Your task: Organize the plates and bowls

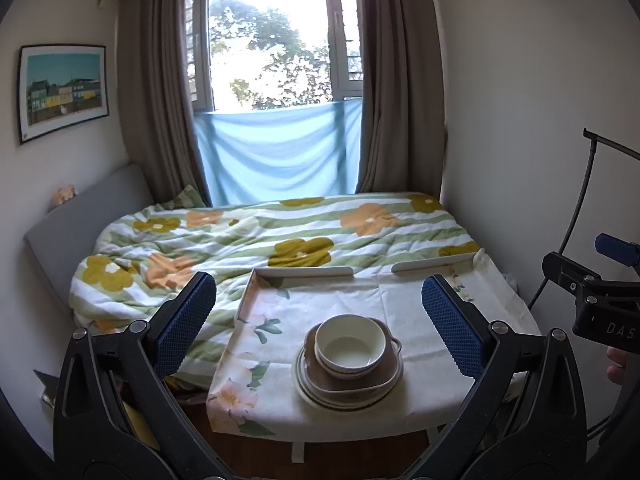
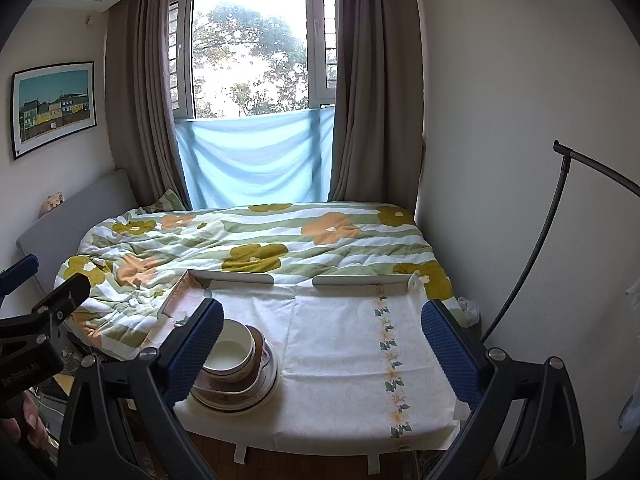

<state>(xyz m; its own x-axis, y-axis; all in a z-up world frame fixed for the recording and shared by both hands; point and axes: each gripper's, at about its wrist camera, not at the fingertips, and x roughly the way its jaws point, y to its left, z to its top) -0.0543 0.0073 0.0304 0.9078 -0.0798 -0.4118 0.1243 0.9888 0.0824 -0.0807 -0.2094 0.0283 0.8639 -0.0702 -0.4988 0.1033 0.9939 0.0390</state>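
Both held back from the near edge of the cloth-covered surface, above and short of the dishes. Left gripper: jaws spread wide, nothing between the blue pads, framing the stack with clear room on either side. Right gripper: jaws likewise wide apart and gripping nothing, aimed at the bare middle and right of the cloth; its left pad overlapping the stack in the picture, though contact cannot be told. One stack only: cream bowl uppermost, nested in a brown handled dish, resting on round plates with a banded rim. Placed close to the near edge of the surface, left of its middle as seen from the right wrist, well apart from the far rim. Wide bare cloth to the right of the stack, reaching a flowered border strip near the right edge. Raised white lip along the far side, broken by a gap at the middle, and another lip down the left side; near edge without any visible lip, cloth hanging over it. Bed with flowered quilt directly beyond the far lip and along the left side. White wall close on the right, with a curved black rod between wall and surface. Other gripper body visible at the right border of the left wrist view and the left border of the right wrist view, well apart from the stack. Curtained window beyond the bed.
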